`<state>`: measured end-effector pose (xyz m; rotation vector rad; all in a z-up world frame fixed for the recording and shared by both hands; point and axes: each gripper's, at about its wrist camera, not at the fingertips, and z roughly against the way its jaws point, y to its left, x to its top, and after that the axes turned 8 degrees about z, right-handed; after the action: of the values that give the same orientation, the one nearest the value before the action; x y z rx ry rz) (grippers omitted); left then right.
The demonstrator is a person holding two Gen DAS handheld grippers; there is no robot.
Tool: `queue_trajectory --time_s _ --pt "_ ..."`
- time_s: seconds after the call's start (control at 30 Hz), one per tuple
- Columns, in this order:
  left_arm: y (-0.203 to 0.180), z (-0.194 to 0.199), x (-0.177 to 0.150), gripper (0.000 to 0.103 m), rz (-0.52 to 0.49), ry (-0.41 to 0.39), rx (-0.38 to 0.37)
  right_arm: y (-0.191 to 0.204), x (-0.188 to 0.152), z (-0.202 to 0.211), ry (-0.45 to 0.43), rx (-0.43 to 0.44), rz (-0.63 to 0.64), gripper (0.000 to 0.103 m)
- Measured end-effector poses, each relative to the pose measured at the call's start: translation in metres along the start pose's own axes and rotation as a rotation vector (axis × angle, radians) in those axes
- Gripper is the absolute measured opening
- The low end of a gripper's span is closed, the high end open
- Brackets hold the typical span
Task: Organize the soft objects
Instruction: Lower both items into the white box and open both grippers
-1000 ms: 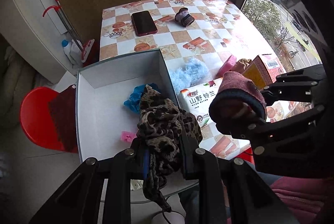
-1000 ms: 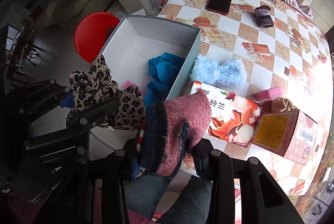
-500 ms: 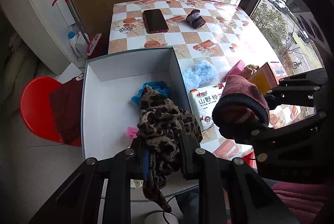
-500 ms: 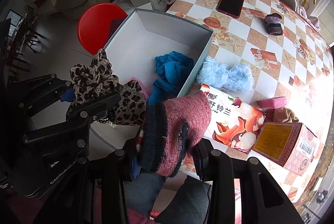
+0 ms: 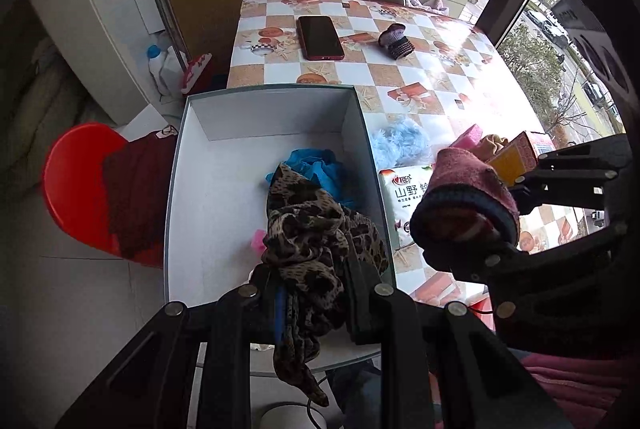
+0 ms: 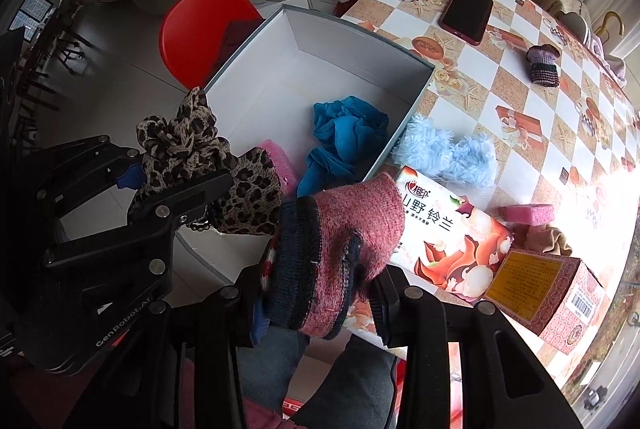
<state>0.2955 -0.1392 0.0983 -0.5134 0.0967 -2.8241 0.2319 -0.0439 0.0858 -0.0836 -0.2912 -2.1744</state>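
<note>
My left gripper is shut on a leopard-print scarf and holds it above the near end of the white open box. The scarf also shows in the right wrist view. My right gripper is shut on a pink knitted glove with a dark cuff, held just right of the box's near corner; it also shows in the left wrist view. Inside the box lie a blue cloth and a pink sponge.
On the checked table lie a fluffy light-blue item, a tissue pack, a pink sponge, a tan cloth, a patterned carton, a red phone and a small knitted piece. A red stool stands left.
Both grippers have drawn back and up from the box and table, keeping their hold on the scarf and the glove. More of the table's far end is in view.
</note>
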Motion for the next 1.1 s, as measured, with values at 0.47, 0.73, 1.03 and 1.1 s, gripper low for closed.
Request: queue_trajectory --time_s 0.47,0.73,1.03,1.1 --pt "0.012 0.004 -0.007 0.025 0.054 -0.015 0.012 0.012 0.007 -0.002 0.013 -0.004 0.062 0.041" --pt "0.019 0.005 -0.008 0.025 0.077 -0.021 0.017 0.017 0.010 -0.002 0.014 -0.007 0.085 0.041" --pt "0.023 0.002 -0.007 0.025 0.089 -0.021 0.044 0.017 0.019 0.002 -0.012 -0.013 0.096 0.041" --pt "0.025 0.000 -0.006 0.025 0.094 -0.018 0.053 0.017 0.022 0.001 -0.014 -0.014 0.097 0.041"
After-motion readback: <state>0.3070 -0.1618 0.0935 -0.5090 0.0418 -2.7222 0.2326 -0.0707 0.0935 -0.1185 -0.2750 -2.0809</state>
